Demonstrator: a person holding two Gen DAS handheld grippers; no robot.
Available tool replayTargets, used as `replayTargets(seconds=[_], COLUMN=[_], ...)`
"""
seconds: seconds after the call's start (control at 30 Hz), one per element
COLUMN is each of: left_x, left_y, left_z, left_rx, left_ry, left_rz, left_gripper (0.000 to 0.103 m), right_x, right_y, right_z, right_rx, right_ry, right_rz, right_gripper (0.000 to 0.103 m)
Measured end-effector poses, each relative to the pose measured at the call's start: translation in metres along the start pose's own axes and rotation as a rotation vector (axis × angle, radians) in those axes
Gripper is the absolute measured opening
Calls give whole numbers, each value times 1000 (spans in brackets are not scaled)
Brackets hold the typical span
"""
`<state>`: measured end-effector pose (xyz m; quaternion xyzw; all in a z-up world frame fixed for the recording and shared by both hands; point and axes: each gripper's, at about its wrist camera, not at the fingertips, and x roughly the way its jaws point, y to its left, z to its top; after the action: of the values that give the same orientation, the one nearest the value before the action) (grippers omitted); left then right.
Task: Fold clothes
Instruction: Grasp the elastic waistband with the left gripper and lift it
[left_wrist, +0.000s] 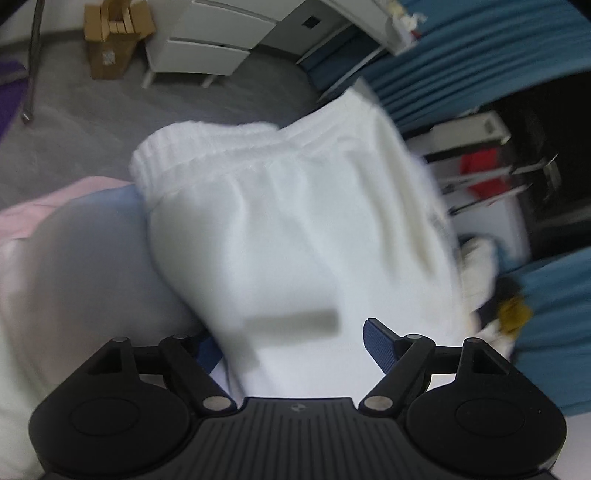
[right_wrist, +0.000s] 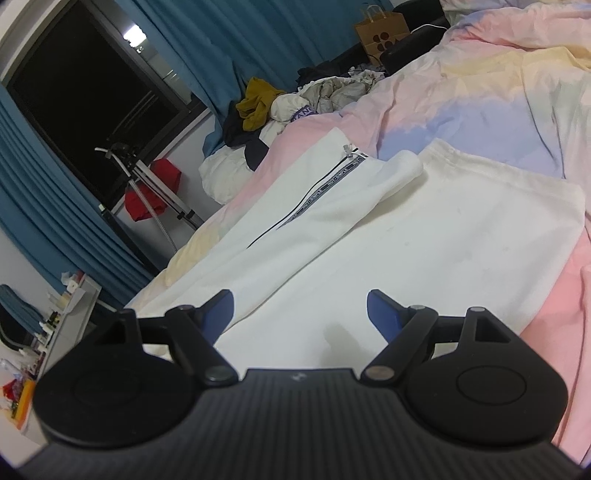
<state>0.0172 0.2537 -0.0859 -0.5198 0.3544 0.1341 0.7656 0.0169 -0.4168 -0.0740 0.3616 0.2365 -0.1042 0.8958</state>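
Observation:
White trousers with an elastic waistband (left_wrist: 295, 229) lie on the pastel bedspread (left_wrist: 74, 240); this view is blurred. My left gripper (left_wrist: 291, 343) is open, its blue fingers either side of the cloth, the left finger partly hidden behind it. In the right wrist view the same white trousers (right_wrist: 424, 236) lie flat on the bed, one leg with a black-and-white printed stripe (right_wrist: 325, 188) folded across. My right gripper (right_wrist: 301, 314) is open and empty just above the near end of the trousers.
A heap of mixed clothes (right_wrist: 295, 99) lies at the bed's far end by blue curtains (right_wrist: 229, 33). A paper bag (right_wrist: 382, 35), a drying rack with a red garment (right_wrist: 151, 188), a white drawer unit (left_wrist: 207, 44) and cardboard boxes (left_wrist: 114, 33) stand around.

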Motion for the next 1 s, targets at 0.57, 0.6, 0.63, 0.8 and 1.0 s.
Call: replayTargets(seconds=[0.57, 0.6, 0.63, 0.8, 1.0], left_x=[3, 5, 6, 14, 26], left_y=[10, 11, 13, 15, 28], left_z=[-1, -1, -1, 3, 9], left_rx=[-87, -96, -106, -117, -145], left_ry=[32, 39, 47, 61, 87], left_rz=[-66, -60, -55, -52, -88], left_gripper=[67, 66, 66, 58, 57], right_x=[-53, -52, -50, -34, 16], right_y=[-144, -155, -163, -176, -190], right_z=[69, 69, 66, 51, 48], right_rx=[387, 412, 430, 488, 557], right_ry=[-181, -173, -164, -123, 3], right_rz=[-184, -213, -237, -331, -310], right_gripper=[83, 83, 82, 82, 82])
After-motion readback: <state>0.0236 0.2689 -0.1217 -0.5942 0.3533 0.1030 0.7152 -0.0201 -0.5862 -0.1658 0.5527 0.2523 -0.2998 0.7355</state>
